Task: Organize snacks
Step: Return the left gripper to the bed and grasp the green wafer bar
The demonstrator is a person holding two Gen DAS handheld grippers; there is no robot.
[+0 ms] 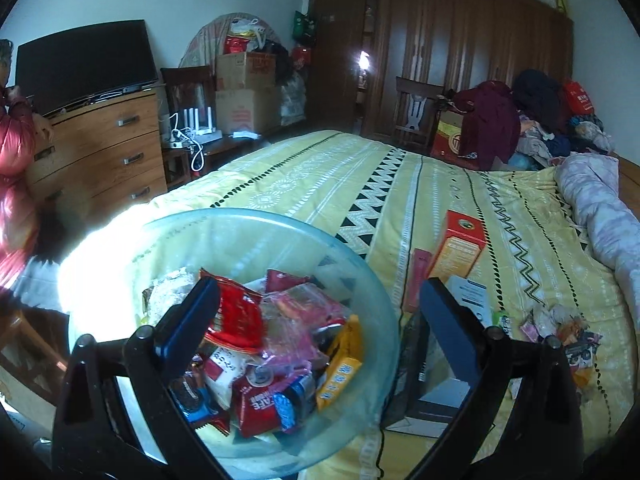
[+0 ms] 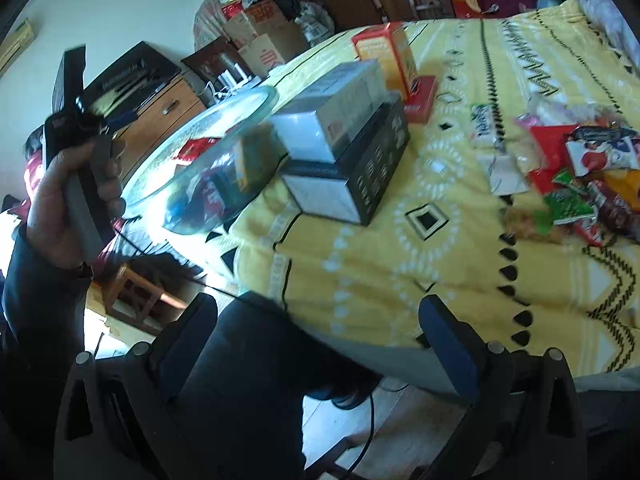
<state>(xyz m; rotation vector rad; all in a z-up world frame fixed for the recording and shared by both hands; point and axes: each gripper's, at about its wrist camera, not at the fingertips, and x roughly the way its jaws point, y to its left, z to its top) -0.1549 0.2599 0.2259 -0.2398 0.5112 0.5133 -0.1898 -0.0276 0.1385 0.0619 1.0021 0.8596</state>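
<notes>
Right hand-held gripper (image 2: pixel 320 344) wide open, empty, above bed edge; left hand-held gripper (image 1: pixel 320 320) open over clear glass snack bowl (image 1: pixel 360 264).

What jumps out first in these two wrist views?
The clear glass bowl heaped with snack packets sits at the near-left edge of the yellow patterned bedspread, right under the open left gripper. To its right stand stacked boxes, and further right a loose pile of snack packets lies scattered on the bedspread. The right gripper is open and empty over the bed's near edge.
</notes>
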